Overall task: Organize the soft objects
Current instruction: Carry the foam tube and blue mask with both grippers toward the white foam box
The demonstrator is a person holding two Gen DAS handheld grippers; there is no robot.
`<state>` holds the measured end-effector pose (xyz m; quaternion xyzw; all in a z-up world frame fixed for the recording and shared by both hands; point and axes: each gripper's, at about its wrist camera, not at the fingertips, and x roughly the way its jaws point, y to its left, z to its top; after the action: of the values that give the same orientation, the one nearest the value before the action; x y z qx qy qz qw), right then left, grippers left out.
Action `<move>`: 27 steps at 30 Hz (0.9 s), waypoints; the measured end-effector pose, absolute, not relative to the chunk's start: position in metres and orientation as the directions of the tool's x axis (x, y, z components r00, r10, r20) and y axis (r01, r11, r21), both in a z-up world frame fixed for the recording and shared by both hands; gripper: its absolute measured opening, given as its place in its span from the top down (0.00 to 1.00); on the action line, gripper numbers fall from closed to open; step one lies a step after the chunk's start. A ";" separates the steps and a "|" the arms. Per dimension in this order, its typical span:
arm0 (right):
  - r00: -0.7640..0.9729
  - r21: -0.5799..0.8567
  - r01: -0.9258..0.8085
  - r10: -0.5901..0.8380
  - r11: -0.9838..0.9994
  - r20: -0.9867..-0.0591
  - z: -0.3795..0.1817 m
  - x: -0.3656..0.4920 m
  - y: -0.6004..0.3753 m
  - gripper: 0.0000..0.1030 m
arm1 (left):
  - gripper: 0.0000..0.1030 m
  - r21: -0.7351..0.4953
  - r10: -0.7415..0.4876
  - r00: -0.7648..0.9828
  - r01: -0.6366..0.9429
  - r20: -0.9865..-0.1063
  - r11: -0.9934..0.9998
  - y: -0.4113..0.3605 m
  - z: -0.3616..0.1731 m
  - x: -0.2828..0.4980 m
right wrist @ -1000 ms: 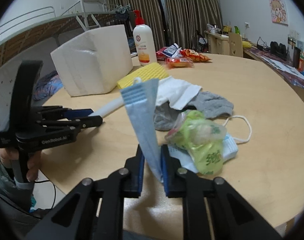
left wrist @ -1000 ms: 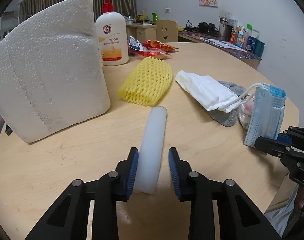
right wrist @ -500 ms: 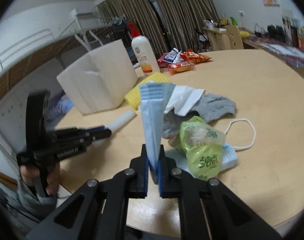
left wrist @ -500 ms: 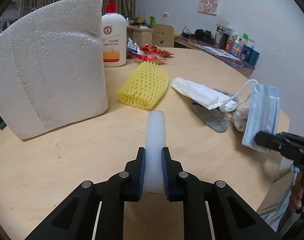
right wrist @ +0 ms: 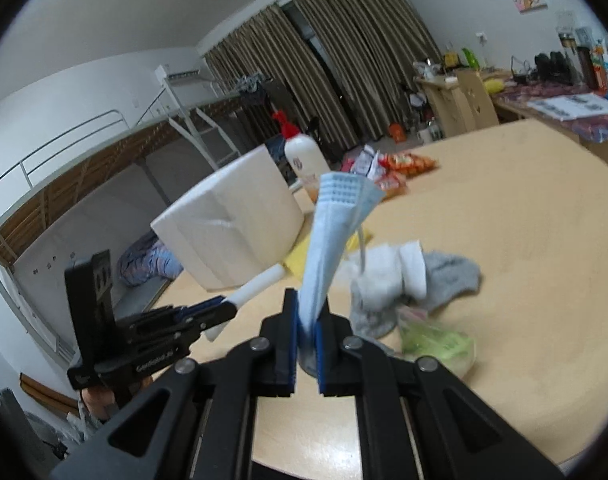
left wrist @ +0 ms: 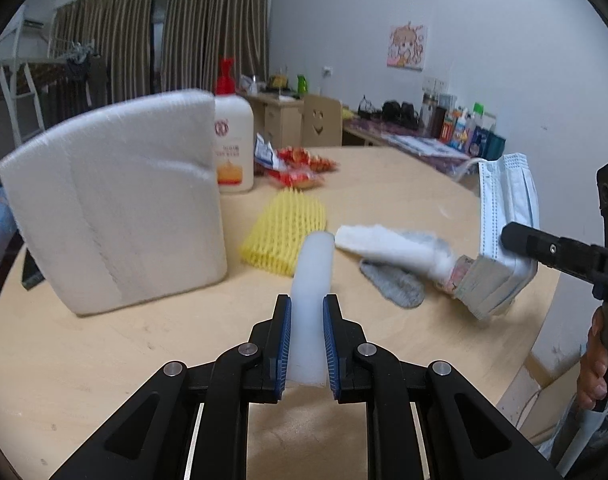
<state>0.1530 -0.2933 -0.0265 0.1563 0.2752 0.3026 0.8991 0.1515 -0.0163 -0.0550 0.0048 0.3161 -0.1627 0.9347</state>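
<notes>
A white foam tube (left wrist: 310, 276), light and squashy, is clamped near its end by the left gripper (left wrist: 307, 344). At three o'clock, a limp face mask (right wrist: 336, 232) is pinched by its edge in the right gripper (right wrist: 306, 344).

A dormitory room: a metal bunk bed (right wrist: 104, 168) with a ladder (right wrist: 208, 136), brown curtains (right wrist: 344, 52), cluttered desks (left wrist: 416, 140) and a round wooden worktop (right wrist: 524, 216).

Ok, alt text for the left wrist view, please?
The left hand-held gripper clamps a white foam tube above a round wooden table. At right, the right hand-held gripper holds a blue face mask.
</notes>
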 end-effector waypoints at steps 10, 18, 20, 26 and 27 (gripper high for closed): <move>0.704 0.427 -0.482 0.628 0.765 -0.332 -0.003 0.145 -0.289 0.91 | 0.83 -0.081 -0.278 0.802 0.279 -0.529 0.957 -0.006 -0.033 0.129; 0.731 0.380 -0.494 0.610 0.782 -0.305 0.012 0.136 -0.282 0.90 | 0.83 -0.056 -0.250 0.835 0.256 -0.490 0.965 0.001 -0.017 0.111; 0.730 0.382 -0.504 0.618 0.775 -0.292 0.016 0.133 -0.282 0.90 | 0.83 -0.048 -0.243 0.841 0.252 -0.483 0.967 0.003 -0.014 0.111; 0.756 0.333 -0.502 0.592 0.798 -0.279 0.027 0.127 -0.278 0.90 | 0.83 -0.030 -0.225 0.864 0.237 -0.449 0.971 0.004 0.000 0.103; 0.757 0.327 -0.506 0.593 0.798 -0.274 0.027 0.126 -0.277 0.90 | 0.83 -0.025 -0.223 0.868 0.237 -0.444 0.971 0.004 0.002 0.100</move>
<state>0.1256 -0.2774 0.0274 0.1173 0.1848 0.2957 0.9299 0.1002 0.0041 0.0019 0.0150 0.2277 -0.1189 0.9663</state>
